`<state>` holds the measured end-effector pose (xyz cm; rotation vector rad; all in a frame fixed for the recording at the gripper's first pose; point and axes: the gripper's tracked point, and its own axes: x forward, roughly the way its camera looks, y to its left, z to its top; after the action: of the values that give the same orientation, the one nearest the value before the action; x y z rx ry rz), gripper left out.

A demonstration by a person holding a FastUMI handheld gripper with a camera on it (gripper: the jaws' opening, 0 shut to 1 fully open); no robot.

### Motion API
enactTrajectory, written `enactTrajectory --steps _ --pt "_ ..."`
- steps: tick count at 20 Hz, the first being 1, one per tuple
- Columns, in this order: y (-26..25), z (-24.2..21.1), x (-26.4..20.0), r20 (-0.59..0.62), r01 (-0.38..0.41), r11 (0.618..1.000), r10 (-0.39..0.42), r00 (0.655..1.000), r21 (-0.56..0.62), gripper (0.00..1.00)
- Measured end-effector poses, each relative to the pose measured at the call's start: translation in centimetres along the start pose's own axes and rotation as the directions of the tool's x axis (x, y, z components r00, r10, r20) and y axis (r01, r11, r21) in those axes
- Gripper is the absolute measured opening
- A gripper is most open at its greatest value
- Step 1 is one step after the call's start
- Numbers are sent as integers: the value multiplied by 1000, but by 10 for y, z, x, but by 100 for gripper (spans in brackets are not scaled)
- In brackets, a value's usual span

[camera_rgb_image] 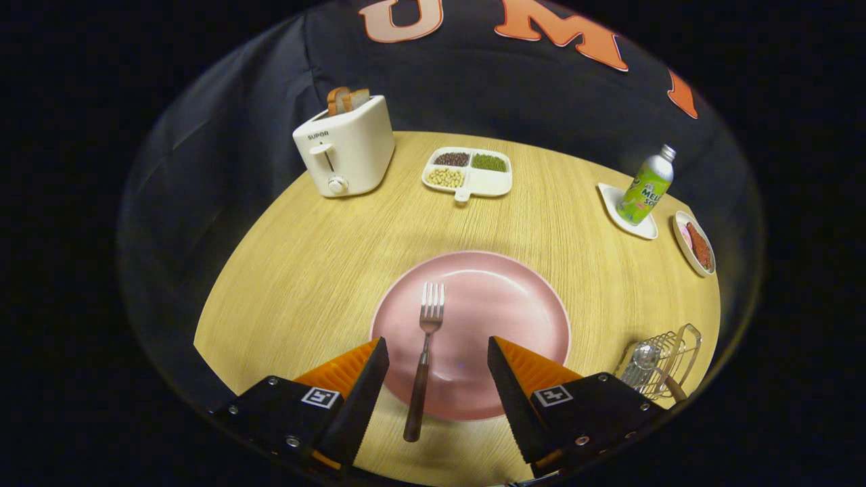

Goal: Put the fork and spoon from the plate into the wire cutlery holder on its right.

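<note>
The round wooden table (325,270) sat in front of the dark cloth wall, and I had the gripper (438,365) poised low over its near edge. Its fingers were spread wide, pinching nothing, one on each side of the fork (424,358). The fork lay between them with its tines up on the pink plate (500,304) and its brown handle hanging over the plate's near rim onto the table, pointing back toward me. The spoon (646,358) already appeared to rest in the wire holder (676,355), which stood to the right of the plate near the table's edge, so I judged the fork was the piece left to move.

To do the grab well, I reckoned I should come down on the handle, where it is thicker and clear of the rim, keep it centred between the fingers, and close squarely so it did not twist. The lift would then need to clear the rim before swinging right.

Further off stood a toaster (345,152) with bread in it, a divided dish (468,172) of beans, a green bottle (646,186) on a small white tray (626,213), and a little dish (693,243) beside it.
</note>
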<state>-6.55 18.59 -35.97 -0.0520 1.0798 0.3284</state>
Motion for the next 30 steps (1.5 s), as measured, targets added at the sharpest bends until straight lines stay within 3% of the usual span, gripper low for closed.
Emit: enactTrajectory --steps 4,10,14,17,19,23,30 --pt "3 -18 13 -95 -7 1000 6 995 -10 84" --pt "2 -31 24 -160 7 1000 -6 987 3 66" --pt "-1 -40 27 -184 14 1000 -12 983 5 44" --pt "0 -44 28 -185 -5 999 13 983 44 20" --pt "1 -43 29 -177 -11 998 21 984 57 11" --pt "-3 -37 24 -132 -4 999 10 991 50 6" --pt "-26 -27 -9 -51 22 996 -18 999 82 6"
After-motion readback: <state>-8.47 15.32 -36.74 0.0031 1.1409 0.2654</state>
